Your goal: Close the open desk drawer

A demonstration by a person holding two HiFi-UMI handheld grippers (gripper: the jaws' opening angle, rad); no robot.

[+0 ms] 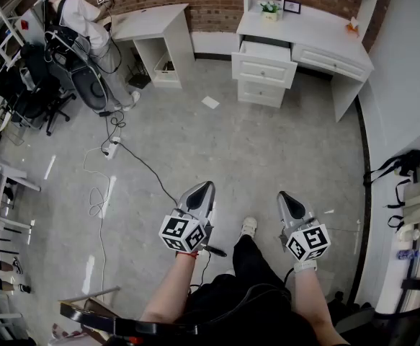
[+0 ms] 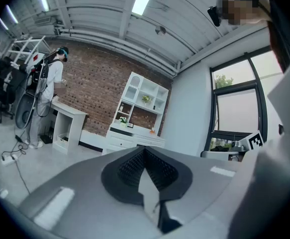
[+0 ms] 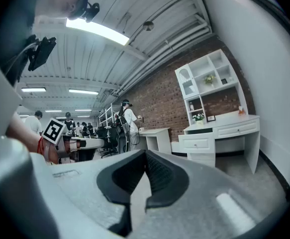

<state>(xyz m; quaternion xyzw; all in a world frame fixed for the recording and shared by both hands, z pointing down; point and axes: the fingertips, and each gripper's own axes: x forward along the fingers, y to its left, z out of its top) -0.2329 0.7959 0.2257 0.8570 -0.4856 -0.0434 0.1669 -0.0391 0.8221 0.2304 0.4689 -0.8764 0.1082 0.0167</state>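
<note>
Standing well apart from the white counter [image 1: 318, 33] at 12 o'clock, the person holds the left claw [image 1: 204, 187] and right claw [image 1: 286, 196] low, both pinched together on nothing. The topmost drawer [image 1: 264, 63] juts out open. Likely risks: a foot snagging the floor cable [image 1: 146, 166] at 10 o'clock, or an off-centre shove jamming the drawer askew.

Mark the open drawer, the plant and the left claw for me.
Open drawer [image 1: 264, 69]: head view, on its front panel.
Plant [image 1: 270, 8]: head view, on its leaves.
Left claw [image 1: 204, 187]: head view, at its tip.
</note>
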